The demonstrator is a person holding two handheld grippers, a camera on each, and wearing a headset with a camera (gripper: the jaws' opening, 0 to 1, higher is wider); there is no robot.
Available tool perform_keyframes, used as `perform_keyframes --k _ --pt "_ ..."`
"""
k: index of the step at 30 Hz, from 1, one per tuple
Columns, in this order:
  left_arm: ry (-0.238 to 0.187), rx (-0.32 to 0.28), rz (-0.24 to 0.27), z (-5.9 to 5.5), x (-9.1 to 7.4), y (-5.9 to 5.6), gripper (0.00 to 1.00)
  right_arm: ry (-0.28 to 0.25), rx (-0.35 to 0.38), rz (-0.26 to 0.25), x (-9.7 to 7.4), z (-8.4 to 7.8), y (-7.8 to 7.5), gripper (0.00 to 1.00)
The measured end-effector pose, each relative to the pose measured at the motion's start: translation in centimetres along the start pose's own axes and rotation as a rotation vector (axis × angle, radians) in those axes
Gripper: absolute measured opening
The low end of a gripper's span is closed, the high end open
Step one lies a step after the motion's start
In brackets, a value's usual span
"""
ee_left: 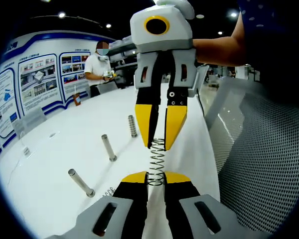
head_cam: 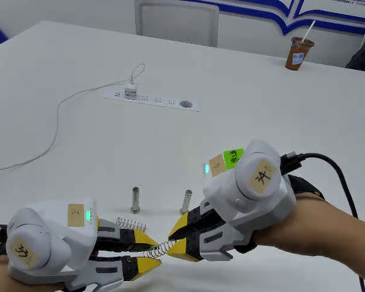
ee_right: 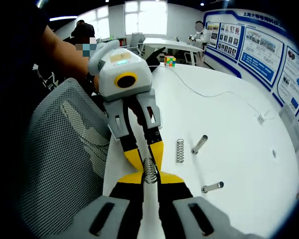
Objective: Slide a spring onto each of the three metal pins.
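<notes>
Left gripper [head_cam: 151,251] and right gripper [head_cam: 175,238] are tip to tip at the near edge of the table [head_cam: 231,109]. Each is clamped on one end of the same held spring [head_cam: 162,248], which spans the short gap between them. Two bare pins stand upright just beyond the tips, left pin [head_cam: 135,199] and right pin [head_cam: 186,202], with a loose spring [head_cam: 131,224] lying flat near the left pin. In the left gripper view a third pin [ee_left: 133,126] further right looks coil-wrapped, can't confirm.

There are three springs: a held spring [ee_left: 157,162], a loose spring [head_cam: 131,224] and an upright spring [ee_right: 180,150]. Two bare metal pins [head_cam: 135,199], one power strip [head_cam: 151,97] and one drink cup [head_cam: 298,53] stand nearby.
</notes>
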State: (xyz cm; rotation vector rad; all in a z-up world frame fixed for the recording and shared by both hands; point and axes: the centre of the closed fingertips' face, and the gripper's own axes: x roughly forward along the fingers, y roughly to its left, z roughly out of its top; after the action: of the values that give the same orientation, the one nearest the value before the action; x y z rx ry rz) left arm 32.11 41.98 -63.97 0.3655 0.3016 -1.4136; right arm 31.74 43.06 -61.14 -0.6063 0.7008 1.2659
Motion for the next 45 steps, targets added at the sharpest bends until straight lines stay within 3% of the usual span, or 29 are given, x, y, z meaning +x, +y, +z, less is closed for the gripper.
perform_keyframes --k 18,28,45 --pt "-0.034 -0.005 0.003 0.8 0.2 0.4 0.11 -0.072 -0.017 -0.017 0.3 2.8 -0.2 0.11" --pt "-0.068 -0.036 0.001 1.2 0.2 0.4 0.11 -0.078 -0.007 -0.013 0.5 2.8 -0.2 0.12" --pt "-0.087 -0.063 0.011 1.6 0.0 0.7 0.11 -0.096 -0.011 -0.035 0.3 2.9 -0.4 0.12"
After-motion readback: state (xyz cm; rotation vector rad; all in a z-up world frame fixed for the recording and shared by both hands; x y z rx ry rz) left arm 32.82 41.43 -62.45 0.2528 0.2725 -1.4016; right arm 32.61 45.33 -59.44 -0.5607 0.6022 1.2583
